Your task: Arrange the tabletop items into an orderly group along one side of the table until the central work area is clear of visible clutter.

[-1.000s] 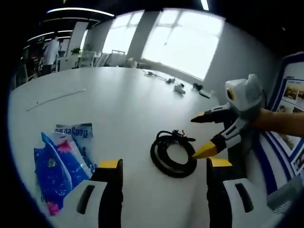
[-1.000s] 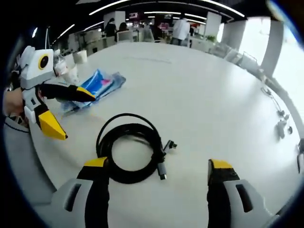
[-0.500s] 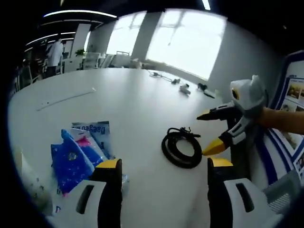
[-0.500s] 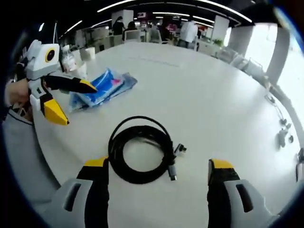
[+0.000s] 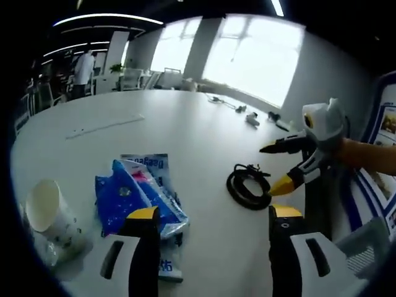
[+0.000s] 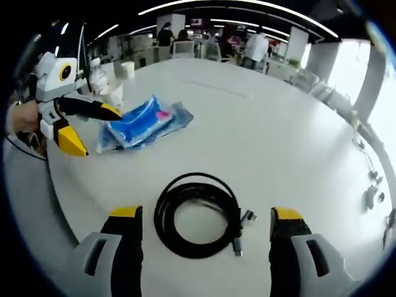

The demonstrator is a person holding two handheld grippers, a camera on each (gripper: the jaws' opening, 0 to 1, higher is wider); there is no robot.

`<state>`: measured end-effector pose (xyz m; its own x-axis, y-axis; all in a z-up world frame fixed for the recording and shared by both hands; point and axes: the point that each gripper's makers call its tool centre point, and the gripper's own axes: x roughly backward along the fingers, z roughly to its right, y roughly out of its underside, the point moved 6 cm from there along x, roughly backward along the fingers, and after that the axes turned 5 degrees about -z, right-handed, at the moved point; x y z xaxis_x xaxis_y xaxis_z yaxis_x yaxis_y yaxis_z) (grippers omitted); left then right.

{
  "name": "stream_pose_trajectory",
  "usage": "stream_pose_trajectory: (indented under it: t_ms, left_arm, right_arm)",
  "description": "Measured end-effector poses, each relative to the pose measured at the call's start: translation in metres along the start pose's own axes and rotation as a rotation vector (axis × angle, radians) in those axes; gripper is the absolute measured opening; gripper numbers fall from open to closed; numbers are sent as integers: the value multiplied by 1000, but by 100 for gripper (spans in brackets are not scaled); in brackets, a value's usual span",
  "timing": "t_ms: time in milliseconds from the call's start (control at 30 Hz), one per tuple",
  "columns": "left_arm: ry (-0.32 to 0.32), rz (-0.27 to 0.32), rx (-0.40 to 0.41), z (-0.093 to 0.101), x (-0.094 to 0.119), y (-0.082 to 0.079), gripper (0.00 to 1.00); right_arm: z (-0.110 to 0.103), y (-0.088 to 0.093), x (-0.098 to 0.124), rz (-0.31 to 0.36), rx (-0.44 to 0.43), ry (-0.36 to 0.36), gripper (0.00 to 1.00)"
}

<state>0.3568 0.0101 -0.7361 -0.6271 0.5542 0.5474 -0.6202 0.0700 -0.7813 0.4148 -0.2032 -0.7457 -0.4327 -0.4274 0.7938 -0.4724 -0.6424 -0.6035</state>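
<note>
A coiled black cable [image 6: 199, 213] lies on the white table just ahead of my open right gripper [image 6: 206, 216]; in the left gripper view the cable [image 5: 249, 184] sits right of centre, with the right gripper [image 5: 281, 166] open beside it. Blue snack packets [image 5: 139, 197] lie in front of my open left gripper [image 5: 211, 213], near its left jaw. The packets [image 6: 143, 121] also appear at upper left in the right gripper view, with the left gripper [image 6: 83, 130] open next to them. A white paper cup [image 5: 51, 216] stands at the left.
A thin white strip [image 5: 105, 124] lies on the far table. Small items and cables [image 5: 250, 116] sit near the far edge by the windows. A cup [image 6: 116, 94] and a bottle [image 6: 99, 77] stand beyond the packets. People stand in the background.
Both views have pulled back and swung left. The left gripper view now takes in the paper cup and more of the blue packets; the cable looks smaller. The things themselves lie where they were.
</note>
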Motion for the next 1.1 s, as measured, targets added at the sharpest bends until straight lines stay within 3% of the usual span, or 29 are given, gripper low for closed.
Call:
stream_pose_trajectory:
  t_ms: [467,800,1100]
  left_arm:
    - [5,27,12,4,4,-2,65]
    - [-41,36,33,-14,22,2,60]
    - [-86,50,66,-29,37,8,59]
  right_arm:
    - [-10,-22,-3,26,37,-17,81]
    - [-22,-42,-11,47,85,-47,74]
    - [-52,-63,-23,78,142,-132,69]
